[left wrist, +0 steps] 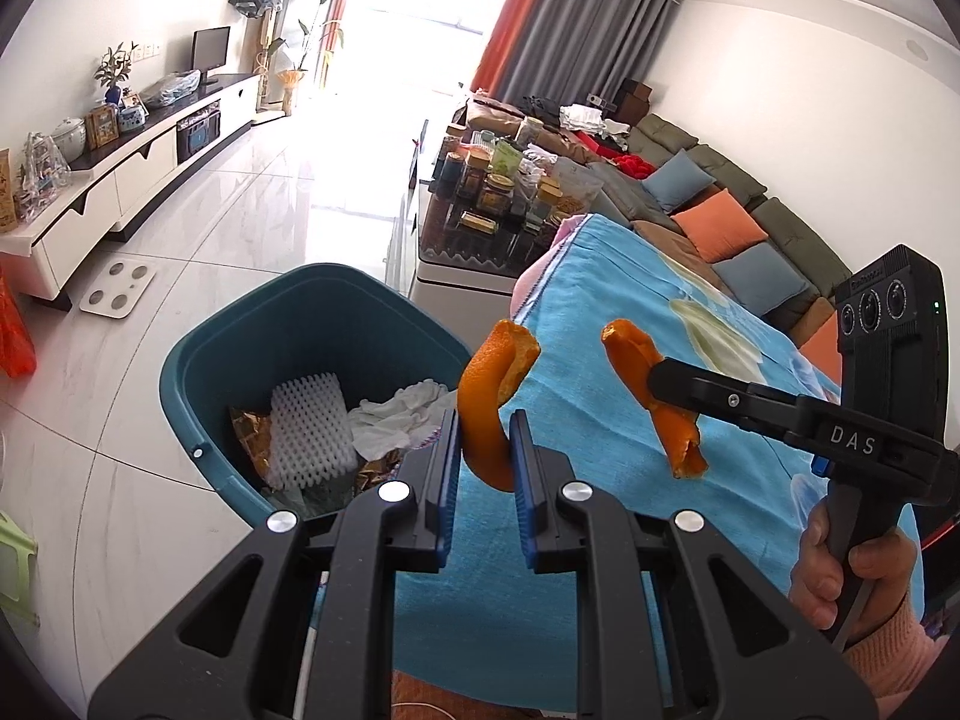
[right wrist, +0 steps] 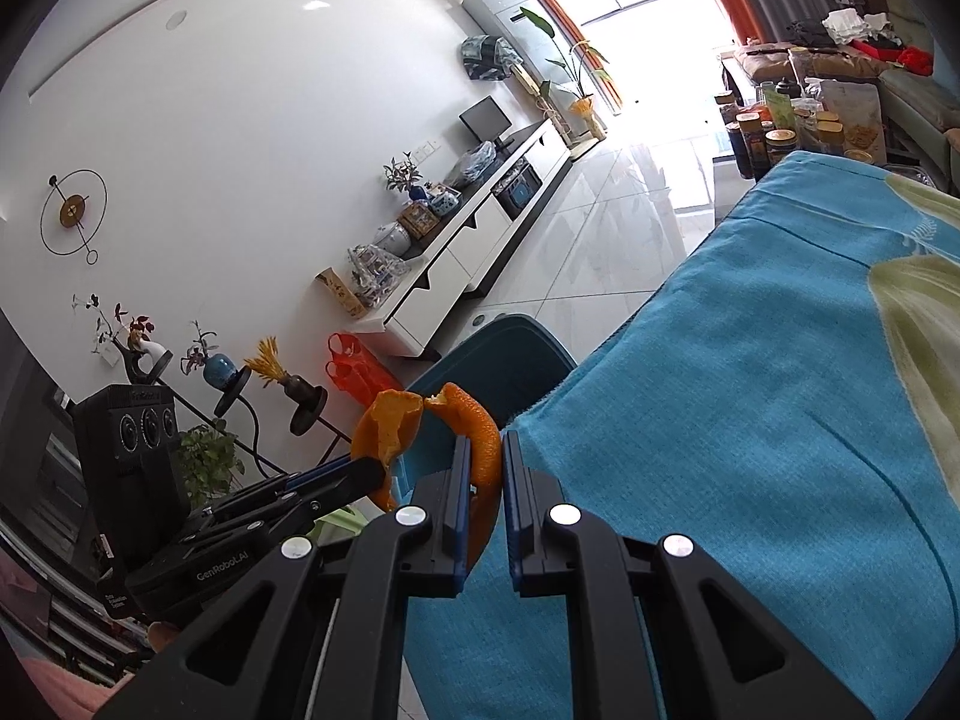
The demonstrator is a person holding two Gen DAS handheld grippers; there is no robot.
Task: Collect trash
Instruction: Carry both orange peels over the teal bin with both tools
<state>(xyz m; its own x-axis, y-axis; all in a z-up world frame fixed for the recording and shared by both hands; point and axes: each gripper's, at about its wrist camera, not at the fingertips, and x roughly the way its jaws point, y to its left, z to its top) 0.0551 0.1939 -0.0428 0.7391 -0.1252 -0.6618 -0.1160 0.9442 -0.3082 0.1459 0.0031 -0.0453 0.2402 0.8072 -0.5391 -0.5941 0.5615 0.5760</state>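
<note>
Left gripper: the left gripper (left wrist: 486,450) is clamped on a curled strip of orange peel (left wrist: 486,396), pinched between its blue pads (left wrist: 447,480)
Right gripper: the right gripper (right wrist: 482,468) is closed on a second orange peel (right wrist: 477,432); in the left wrist view it reaches in from the right, gripped by a hand (left wrist: 852,570) in a pink sleeve (left wrist: 894,654)
Peels: the two pieces hang in the air near each other, their torn tips almost meeting ahead of the right gripper
Bin: a teal trash bin (left wrist: 204,360) stands on the pale tiled floor, below and to the left of the left gripper's fingers, holding white foam netting (left wrist: 309,426), crumpled tissue (left wrist: 402,414) and gold wrappers
Table: a blue cloth (left wrist: 600,360) spreads beneath and to the right of both tools
</note>
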